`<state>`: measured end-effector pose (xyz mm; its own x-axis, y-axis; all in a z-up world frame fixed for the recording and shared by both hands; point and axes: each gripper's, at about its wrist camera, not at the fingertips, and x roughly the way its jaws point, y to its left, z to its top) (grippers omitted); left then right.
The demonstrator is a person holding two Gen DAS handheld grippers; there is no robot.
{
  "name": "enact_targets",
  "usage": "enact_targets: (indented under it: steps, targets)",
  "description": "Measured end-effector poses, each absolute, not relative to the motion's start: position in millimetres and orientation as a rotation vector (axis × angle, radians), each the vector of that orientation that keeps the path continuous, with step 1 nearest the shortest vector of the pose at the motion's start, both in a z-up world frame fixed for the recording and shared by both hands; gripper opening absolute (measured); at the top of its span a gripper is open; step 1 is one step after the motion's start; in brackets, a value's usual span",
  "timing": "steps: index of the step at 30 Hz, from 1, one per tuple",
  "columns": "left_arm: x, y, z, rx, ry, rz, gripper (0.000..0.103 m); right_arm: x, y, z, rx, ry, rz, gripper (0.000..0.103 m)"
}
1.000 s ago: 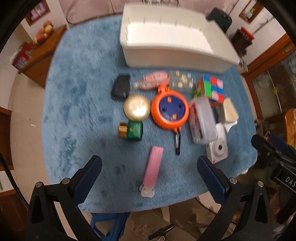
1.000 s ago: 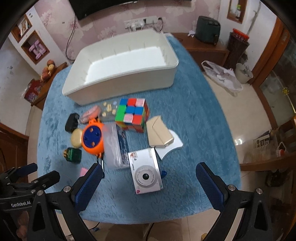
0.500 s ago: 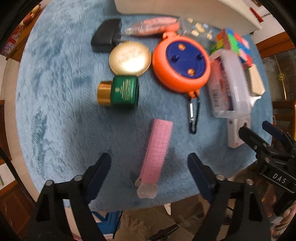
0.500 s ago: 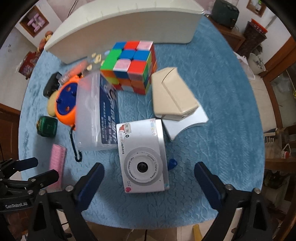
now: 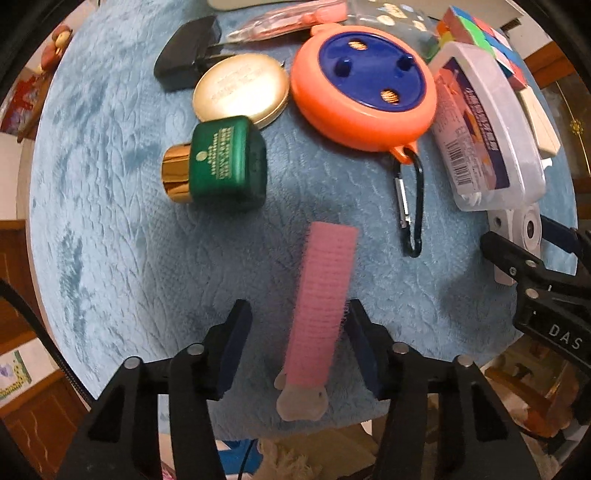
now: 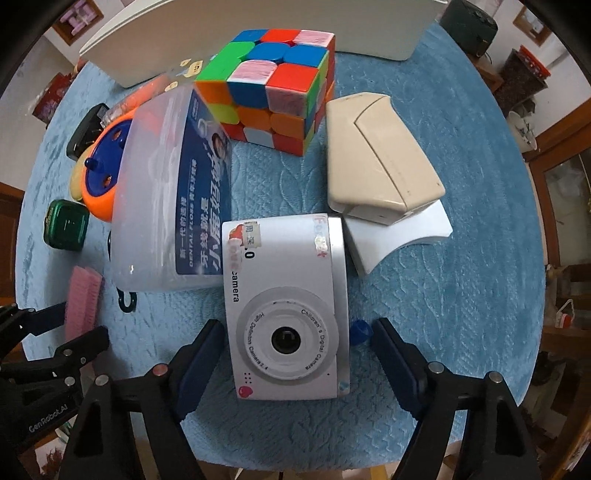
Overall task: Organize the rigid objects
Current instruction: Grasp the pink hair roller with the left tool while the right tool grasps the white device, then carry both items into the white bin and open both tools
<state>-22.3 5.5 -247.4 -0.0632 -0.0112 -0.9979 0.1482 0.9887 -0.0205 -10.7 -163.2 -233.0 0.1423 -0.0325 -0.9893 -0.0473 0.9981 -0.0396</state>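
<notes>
A pink hair roller lies on the blue cloth, its pale end toward me. My left gripper points down over it with the roller between its closing jaws. The right pad is at the roller's edge and the left pad stands apart from it. A silver toy camera lies lens up between the closing jaws of my right gripper, with a gap on each side. The roller also shows at the left of the right wrist view.
Close by lie a green jar, a gold tin, an orange and blue round case with a carabiner, a clear floss box, a colour cube and a beige box. A white bin stands behind.
Both grippers have sunk toward the cloth and their jaws have narrowed. The roller now sits between the left fingers and the camera between the right fingers.
</notes>
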Motion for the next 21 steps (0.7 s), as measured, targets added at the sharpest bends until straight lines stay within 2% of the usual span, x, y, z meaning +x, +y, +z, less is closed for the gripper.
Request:
enact_targets:
  steps: [2, 4, 6, 7, 15, 21]
  targets:
    - [-22, 3, -250, 0.116, 1.609, -0.142, 0.05, -14, -159, -235, -0.084, 1.421, 0.013, 0.081]
    - [-19, -7, -243, 0.117, 1.595, -0.164, 0.04, -15, -152, -239, -0.091, 1.415, 0.017, 0.078]
    - [-21, -14, -234, 0.127, 1.584, -0.173, 0.033, -11, -147, -234, -0.104, 1.399, 0.019, 0.067]
    - [-18, -15, -229, 0.132, 1.578, -0.177, 0.028, -12, -146, -233, -0.109, 1.457, 0.065, 0.067]
    - [-20, -36, -215, 0.176, 1.575, -0.17, 0.024, -27, -150, -209, -0.086, 1.458, 0.099, 0.066]
    - [-14, -33, -162, 0.11, 1.449, -0.251, 0.024, -36, -161, -159, 0.006, 1.408, 0.137, 0.066]
